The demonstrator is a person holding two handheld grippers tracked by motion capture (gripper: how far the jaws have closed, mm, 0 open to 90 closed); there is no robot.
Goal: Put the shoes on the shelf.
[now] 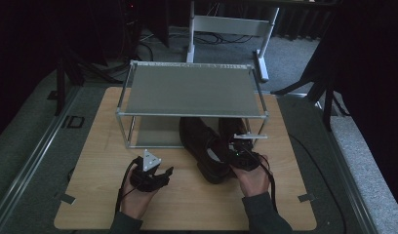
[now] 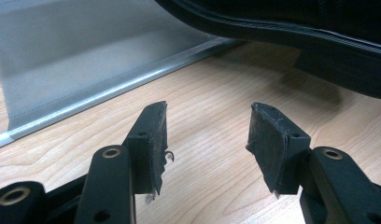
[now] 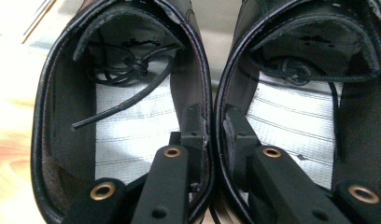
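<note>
Shoes (image 1: 209, 146) lie side by side on the worktop (image 1: 104, 195), toes under the metal rack (image 1: 192, 92). My right gripper (image 3: 211, 123) pinches their two adjoining inner walls together, one jaw inside each shoe. My left gripper (image 2: 207, 135) hangs wide and empty just left of them.
</note>
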